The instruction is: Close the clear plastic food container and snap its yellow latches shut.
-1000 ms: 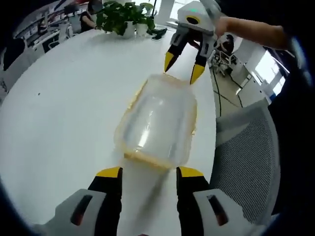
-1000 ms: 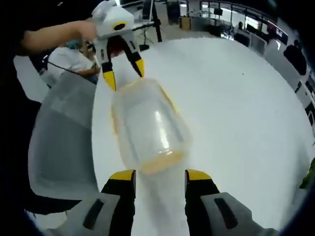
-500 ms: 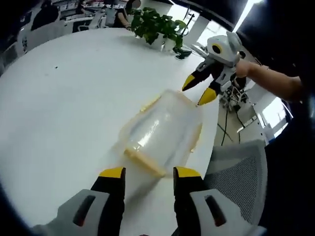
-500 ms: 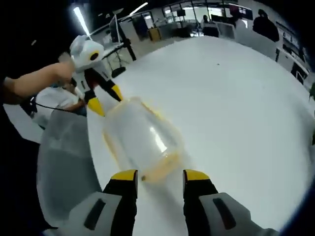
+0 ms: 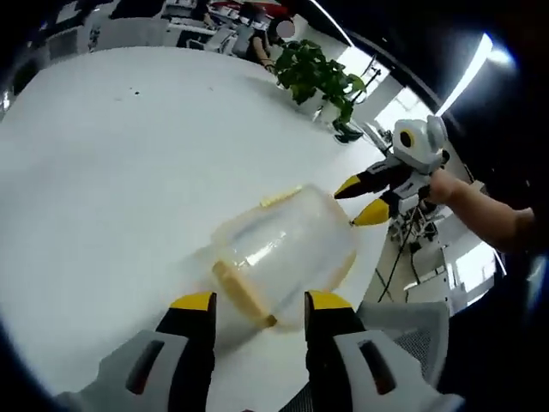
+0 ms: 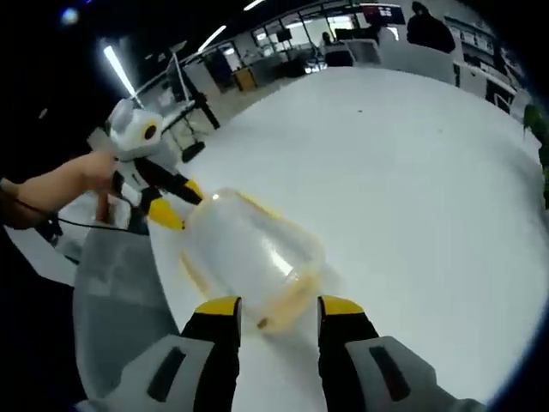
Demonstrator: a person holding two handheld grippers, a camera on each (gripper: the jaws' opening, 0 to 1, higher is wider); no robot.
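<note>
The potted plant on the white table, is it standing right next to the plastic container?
No. In the left gripper view the potted plant stands at the table's far edge, well apart from the clear container.

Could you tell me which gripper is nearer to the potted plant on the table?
Right. The right gripper sits at the container's end toward the potted plant; the left gripper is at its opposite end.

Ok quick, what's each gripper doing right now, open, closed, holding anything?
Left gripper: open, holding nothing, at the clear plastic food container.
Right gripper: open, holding nothing.
</note>
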